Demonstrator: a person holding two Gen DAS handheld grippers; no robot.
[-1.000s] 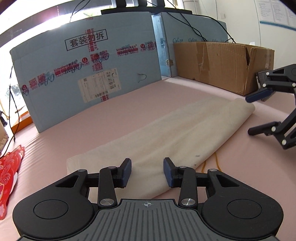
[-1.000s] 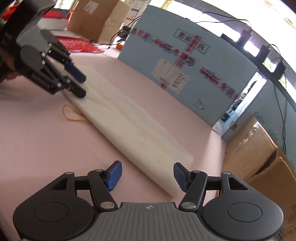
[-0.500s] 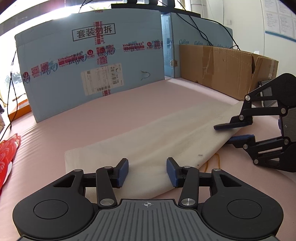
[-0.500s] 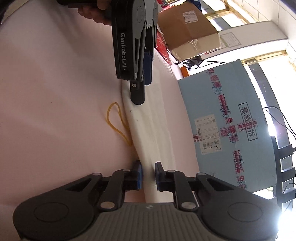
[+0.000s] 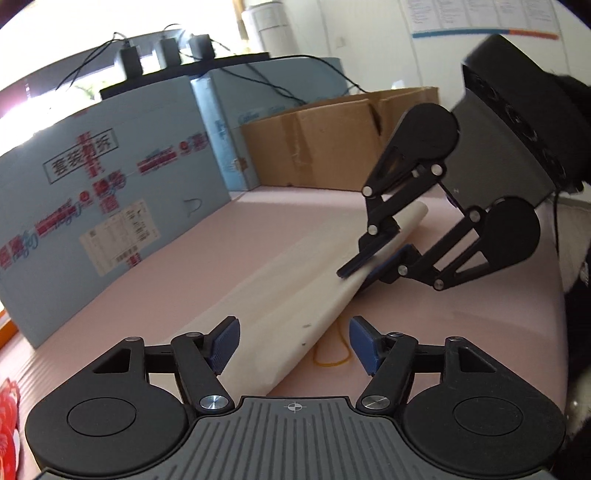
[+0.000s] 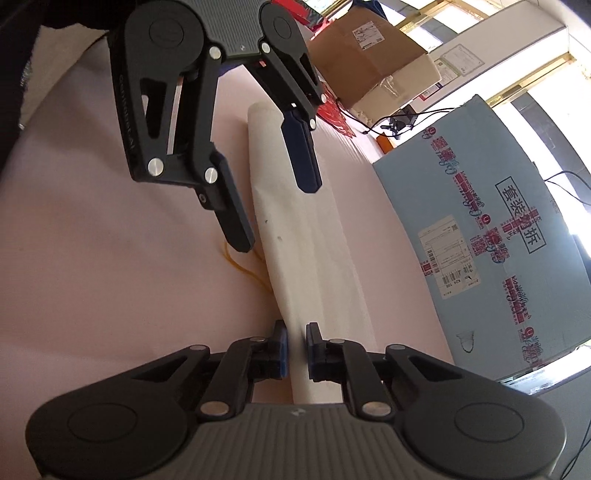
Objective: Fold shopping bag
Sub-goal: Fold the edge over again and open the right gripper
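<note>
- Left wrist view: the cream shopping bag (image 5: 295, 295) lies on the pink table (image 5: 258, 221), already a long narrow strip. The left tool (image 5: 293, 343) has been spreading, straddling the near end without gripping.
- Right wrist view: the right tool (image 6: 295, 350) just pinched the bag's edge; shorter folds probably remain.

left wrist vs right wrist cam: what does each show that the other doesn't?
Left wrist only: the brown cardboard box behind the mat, a wall chart, and the right hand-held gripper seen side-on, shut on the bag's edge.

Right wrist only: a taped parcel box further back, and the left hand-held gripper from the front, open astride the bag.

Both: the folded cream shopping bag, its yellow cord, the pink mat and the blue carton.
</note>
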